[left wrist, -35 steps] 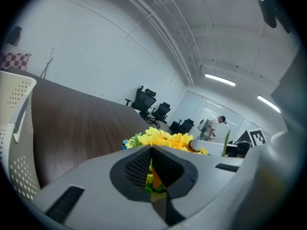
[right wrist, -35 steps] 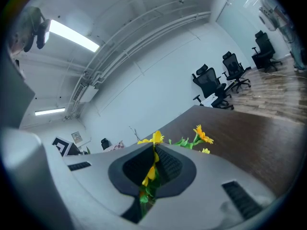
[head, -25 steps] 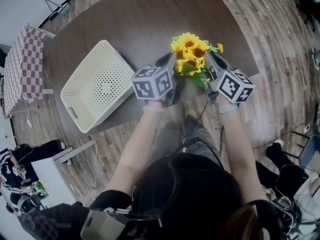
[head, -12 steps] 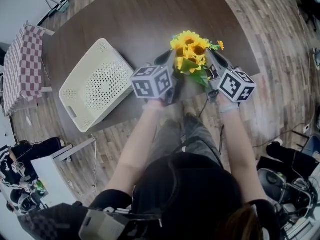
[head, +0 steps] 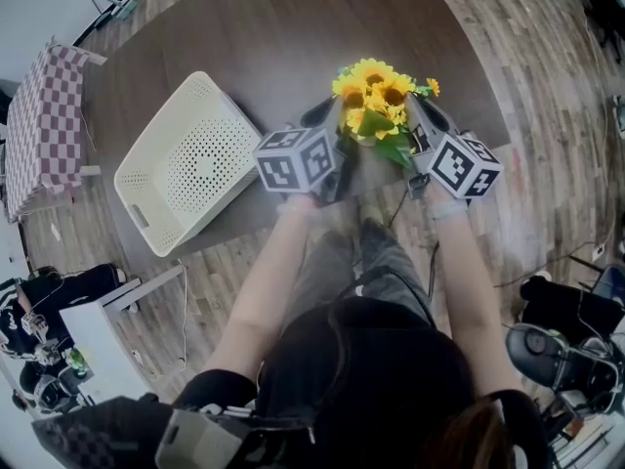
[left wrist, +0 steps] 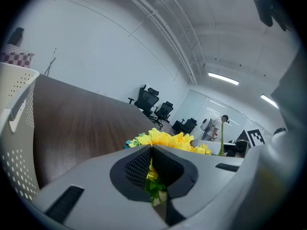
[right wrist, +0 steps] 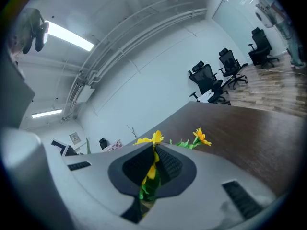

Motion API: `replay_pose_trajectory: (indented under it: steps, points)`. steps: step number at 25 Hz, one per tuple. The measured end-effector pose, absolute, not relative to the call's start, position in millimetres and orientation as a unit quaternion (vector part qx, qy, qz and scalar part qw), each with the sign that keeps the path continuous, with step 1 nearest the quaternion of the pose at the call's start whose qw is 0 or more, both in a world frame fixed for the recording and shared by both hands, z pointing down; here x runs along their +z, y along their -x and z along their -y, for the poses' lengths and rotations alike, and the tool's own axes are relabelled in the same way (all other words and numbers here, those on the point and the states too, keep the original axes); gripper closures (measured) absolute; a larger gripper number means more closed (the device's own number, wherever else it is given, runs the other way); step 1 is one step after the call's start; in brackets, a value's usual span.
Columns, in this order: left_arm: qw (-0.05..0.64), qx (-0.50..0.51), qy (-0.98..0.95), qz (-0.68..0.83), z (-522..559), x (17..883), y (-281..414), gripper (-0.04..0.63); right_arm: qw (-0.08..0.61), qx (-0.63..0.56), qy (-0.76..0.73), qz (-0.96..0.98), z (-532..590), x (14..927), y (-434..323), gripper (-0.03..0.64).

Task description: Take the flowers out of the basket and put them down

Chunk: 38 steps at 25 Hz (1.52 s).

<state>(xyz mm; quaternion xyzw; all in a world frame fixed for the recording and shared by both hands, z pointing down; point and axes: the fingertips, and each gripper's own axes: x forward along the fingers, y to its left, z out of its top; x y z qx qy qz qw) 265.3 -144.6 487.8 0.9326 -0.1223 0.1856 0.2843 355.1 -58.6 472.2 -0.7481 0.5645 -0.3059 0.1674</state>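
One cream perforated basket (head: 181,164) sits on dark wood table (head: 283,37), left of both grippers & apart from them; checked cloth (head: 44,125) further left, office chairs (left wrist: 153,99) beyond table. Flowers (head: 376,101): yellow sunflower-type heads w/ green leaves, one small bloom off to the right, out of basket, held over table's near edge. Left gripper (left wrist: 151,162) & right gripper (right wrist: 153,162) each clenched on the green stems, either side of bunch.

Left hand-held gripper (head: 328,117) and right hand-held gripper (head: 424,115) reach forward side by side, jaws clamped.
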Motion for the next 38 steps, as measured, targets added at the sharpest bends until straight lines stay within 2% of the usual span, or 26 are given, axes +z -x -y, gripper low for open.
replay_pose_trajectory:
  steps: [15, 26, 29, 30, 31, 38]
  points:
    - [0.281, 0.189, -0.932, 0.130, 147, 497, -260, 0.586, 0.164, -0.301, 0.758, -0.555, 58, 477, -362, 0.596]
    - [0.252, 0.205, -0.933, 0.157, 151, 501, -252, 0.468, 0.154, -0.288, 0.770, -0.548, 51, 476, -365, 0.548]
    - [0.248, 0.199, -0.933, 0.167, 153, 499, -247, 0.468, 0.158, -0.283, 0.771, -0.548, 49, 475, -366, 0.543]
    - [0.246, 0.198, -0.933, 0.171, 154, 498, -245, 0.468, 0.160, -0.283, 0.770, -0.549, 48, 474, -365, 0.510]
    - [0.244, 0.197, -0.933, 0.175, 155, 497, -243, 0.468, 0.160, -0.282, 0.769, -0.550, 47, 473, -365, 0.506]
    - [0.230, 0.186, -0.936, 0.192, 159, 489, -233, 0.468, 0.159, -0.267, 0.778, -0.545, 42, 465, -368, 0.505]
